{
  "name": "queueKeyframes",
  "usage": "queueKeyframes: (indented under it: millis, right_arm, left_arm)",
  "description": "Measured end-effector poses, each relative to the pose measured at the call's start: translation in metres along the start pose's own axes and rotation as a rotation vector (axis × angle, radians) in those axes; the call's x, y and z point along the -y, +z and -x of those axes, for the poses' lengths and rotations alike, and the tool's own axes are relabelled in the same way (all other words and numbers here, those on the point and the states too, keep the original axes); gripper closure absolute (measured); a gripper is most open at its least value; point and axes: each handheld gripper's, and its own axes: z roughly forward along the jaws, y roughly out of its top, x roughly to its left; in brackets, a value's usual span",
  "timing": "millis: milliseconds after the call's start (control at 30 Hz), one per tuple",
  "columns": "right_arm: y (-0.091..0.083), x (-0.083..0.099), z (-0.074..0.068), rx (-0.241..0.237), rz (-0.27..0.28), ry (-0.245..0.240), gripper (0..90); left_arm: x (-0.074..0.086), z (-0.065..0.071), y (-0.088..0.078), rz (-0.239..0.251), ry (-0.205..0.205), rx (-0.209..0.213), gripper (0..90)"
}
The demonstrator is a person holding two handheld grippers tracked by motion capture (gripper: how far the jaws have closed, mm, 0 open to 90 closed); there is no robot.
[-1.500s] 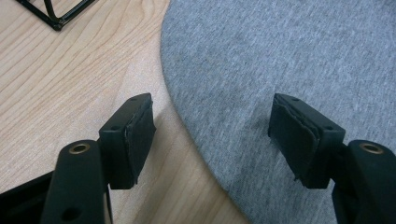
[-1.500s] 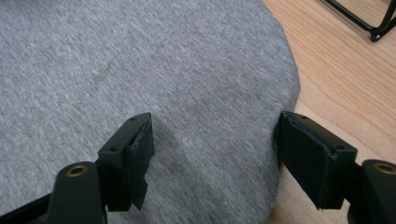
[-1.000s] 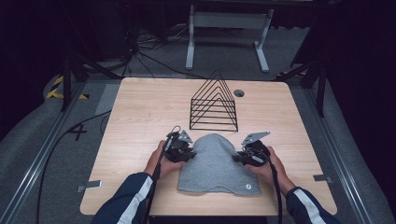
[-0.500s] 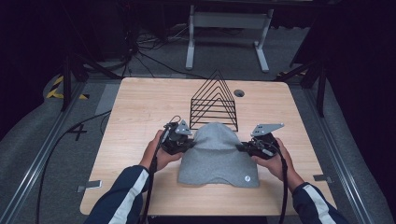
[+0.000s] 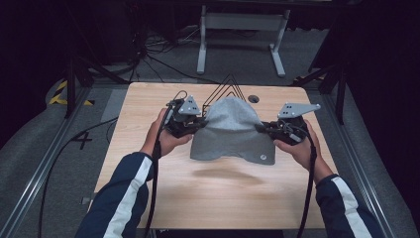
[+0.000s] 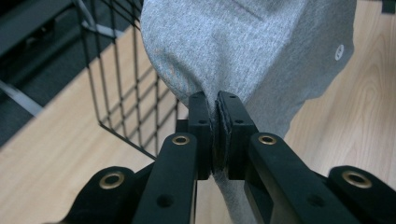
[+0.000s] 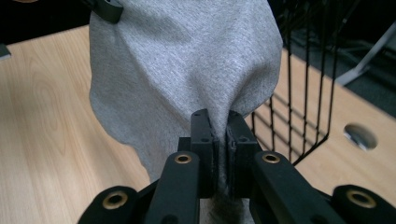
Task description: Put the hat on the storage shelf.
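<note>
Nearest the table's (image 5: pixel 163 198) front edge, the person's two sleeved forearms come in, each hand carrying a gripper with a cable trailing back toward that edge. Above the middle of the table, a grey cloth (image 5: pixel 233 131) hangs in the air between the two grippers, clear of the wood, with its shadow on the tabletop beneath it and a small round mark near its lower right corner. The left gripper (image 5: pixel 199 125) is clenched on the cloth's left side; in the left gripper view its jaws are pressed together with a fold of the cloth (image 6: pixel 252 51) pinched between them. The right gripper (image 5: pixel 261 128) is likewise clamped on the cloth's right side, its jaws squeezing a bunch of the fabric (image 7: pixel 187 65). Farther back, toward the table's far edge, stands a black wire rack (image 5: pixel 225 89), partly hidden behind the raised cloth, with a round hole (image 5: pixel 253 98) in the tabletop just to its right.
</note>
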Motion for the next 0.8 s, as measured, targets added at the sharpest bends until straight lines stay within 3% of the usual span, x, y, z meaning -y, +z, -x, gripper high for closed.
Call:
queueKeyframes:
  millis: [133,367,800]
  right_arm:
    - [-0.01,-0.023,0.004,0.02,0.038,-0.023,84.2]
    - [-0.023,-0.062,0.014,0.059,0.097,-0.046,84.2]
    - [-0.026,-0.119,0.044,0.148,0.161,-0.065,84.4]
  left_arm:
    - [-0.019,-0.01,-0.017,0.046,0.004,-0.018,84.7]
    - [-0.049,-0.029,-0.033,0.073,0.027,-0.067,85.0]
    - [-0.096,-0.062,-0.05,0.135,0.027,-0.135,85.1]
